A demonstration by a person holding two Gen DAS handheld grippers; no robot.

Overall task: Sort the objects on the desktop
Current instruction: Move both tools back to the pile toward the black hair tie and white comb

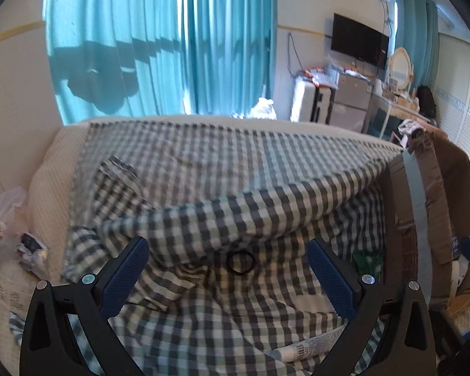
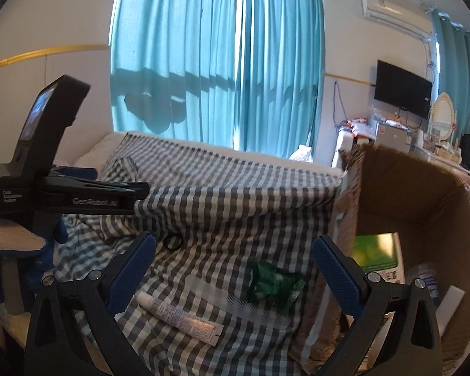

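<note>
A black hair tie (image 1: 240,262) lies on the checked cloth, just ahead of my open, empty left gripper (image 1: 230,277); it also shows in the right wrist view (image 2: 173,241). A white tube (image 2: 180,318), a green crumpled packet (image 2: 274,285) and a clear plastic comb (image 2: 235,300) lie on the cloth between the fingers of my open, empty right gripper (image 2: 235,269). The tube's end shows in the left wrist view (image 1: 310,346). The left gripper's body (image 2: 62,194) is at the left in the right wrist view.
An open cardboard box (image 2: 423,206) stands at the right of the cloth, holding a green-and-white pack (image 2: 376,250) and other items. The box also shows in the left wrist view (image 1: 448,188). A plastic bag (image 1: 6,219) with rubbish sits left of the bed.
</note>
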